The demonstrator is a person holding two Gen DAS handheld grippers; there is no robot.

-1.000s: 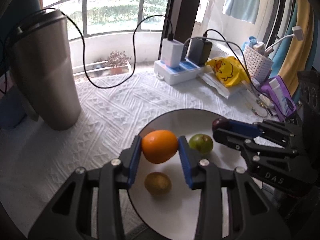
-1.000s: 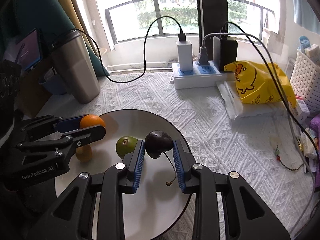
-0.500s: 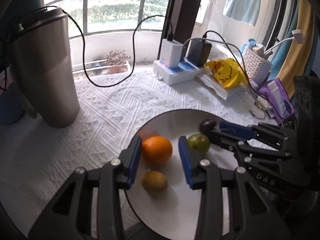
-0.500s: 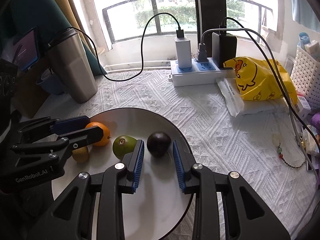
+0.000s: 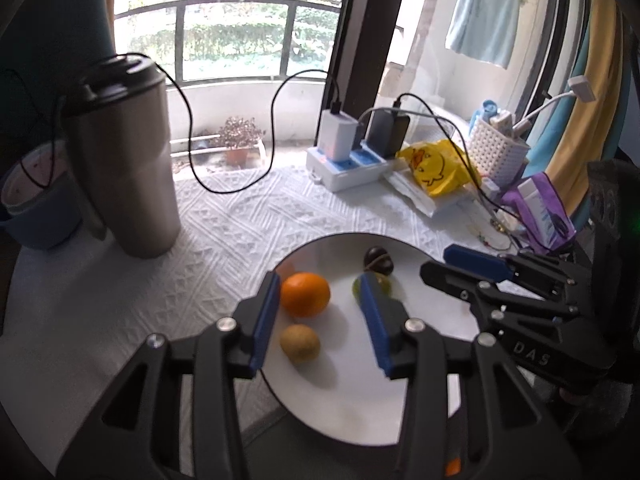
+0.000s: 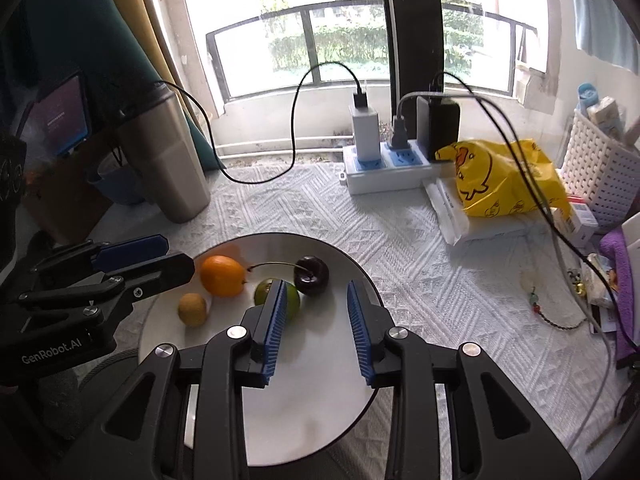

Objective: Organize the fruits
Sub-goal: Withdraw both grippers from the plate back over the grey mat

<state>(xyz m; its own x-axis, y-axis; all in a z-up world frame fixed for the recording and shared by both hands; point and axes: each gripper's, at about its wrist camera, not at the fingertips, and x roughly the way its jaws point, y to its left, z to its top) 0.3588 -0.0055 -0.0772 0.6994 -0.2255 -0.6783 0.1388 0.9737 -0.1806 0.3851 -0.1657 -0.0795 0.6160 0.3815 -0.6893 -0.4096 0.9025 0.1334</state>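
Observation:
A white round plate (image 5: 340,400) (image 6: 312,364) holds an orange (image 5: 305,294) (image 6: 222,276), a brown kiwi (image 5: 300,343) (image 6: 192,309), a green fruit (image 5: 384,286) (image 6: 292,300) and a dark cherry (image 5: 378,258) (image 6: 311,276) with a long stem. My left gripper (image 5: 320,284) (image 6: 180,254) hovers over the plate's left side, its jaws opening. The orange lies just past its tips, and no pad presses on it. My right gripper (image 6: 317,286) (image 5: 434,262) is open above the plate, with the cherry lying free beyond its tips.
A steel tumbler (image 5: 120,160) and a blue cup (image 5: 36,200) stand at the left. At the back are a power strip (image 6: 384,168) with chargers and looping cables, a yellow bag (image 6: 504,176) and a white basket (image 6: 600,172). A white patterned cloth (image 6: 400,240) covers the table.
A second ago my left gripper held the orange and my right held the cherry. Both fruits were let go onto the plate, and both grippers have drawn back and up.

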